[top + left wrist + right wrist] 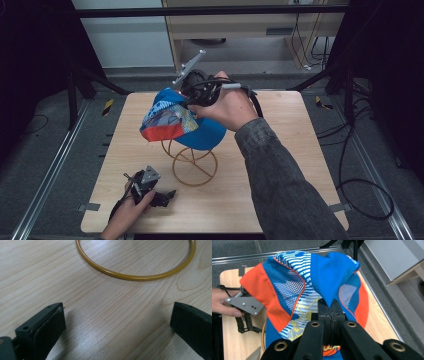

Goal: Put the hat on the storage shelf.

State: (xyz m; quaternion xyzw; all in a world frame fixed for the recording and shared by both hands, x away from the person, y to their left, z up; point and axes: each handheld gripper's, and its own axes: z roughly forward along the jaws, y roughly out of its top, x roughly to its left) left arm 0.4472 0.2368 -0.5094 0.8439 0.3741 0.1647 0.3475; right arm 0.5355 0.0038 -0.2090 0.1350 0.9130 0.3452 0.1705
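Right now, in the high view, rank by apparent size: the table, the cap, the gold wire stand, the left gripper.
1. table
2. cap
3. gold wire stand, partly hidden under the cap, so its rank against the cap is unsure
4. left gripper

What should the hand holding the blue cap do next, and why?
Probably lower the cap a little further onto the gold wire stand. The right tool is shut on a fold of the cap's blue fabric, and the cap sits bunched and tilted over the stand's top. The left tool rests open on the table, near the stand's base ring, holding nothing.
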